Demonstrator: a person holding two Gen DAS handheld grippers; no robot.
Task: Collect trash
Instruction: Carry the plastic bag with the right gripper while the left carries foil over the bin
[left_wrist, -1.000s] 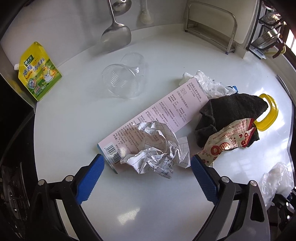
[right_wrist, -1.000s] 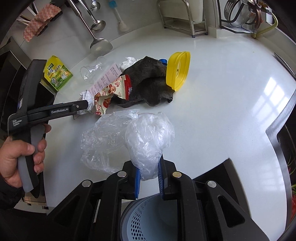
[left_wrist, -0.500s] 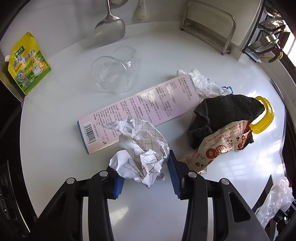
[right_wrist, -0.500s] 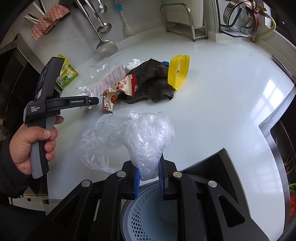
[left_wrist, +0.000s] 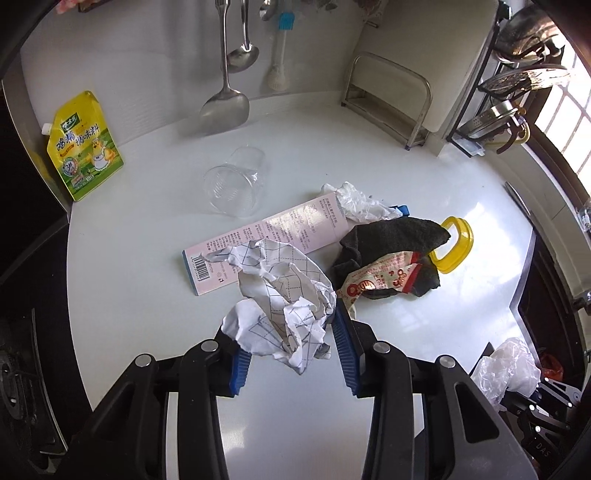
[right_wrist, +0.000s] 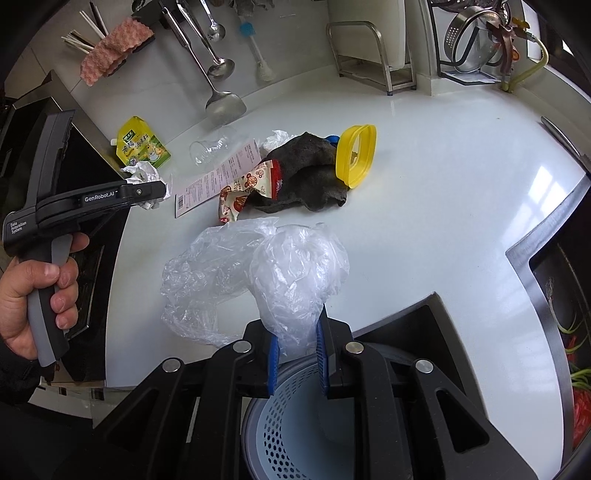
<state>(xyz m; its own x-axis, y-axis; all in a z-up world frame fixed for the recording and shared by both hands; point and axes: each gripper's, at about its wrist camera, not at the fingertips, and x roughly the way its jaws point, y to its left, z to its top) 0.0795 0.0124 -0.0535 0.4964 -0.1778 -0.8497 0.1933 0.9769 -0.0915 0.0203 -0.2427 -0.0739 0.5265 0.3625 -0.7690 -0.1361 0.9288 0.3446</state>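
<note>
Both fingers pinching crumpled paper

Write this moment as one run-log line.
left gripper: shut on crumpled grid-printed paper | right gripper: shut on clear plastic bag | perforated bin: below

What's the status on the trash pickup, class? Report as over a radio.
Left gripper shut on crumpled paper. Right gripper shut on plastic bag, above the bin. Pink box, snack wrapper, clear cup not yet collected.

A home kitchen: ladles hang above a white counter, dish rack nearby.
</note>
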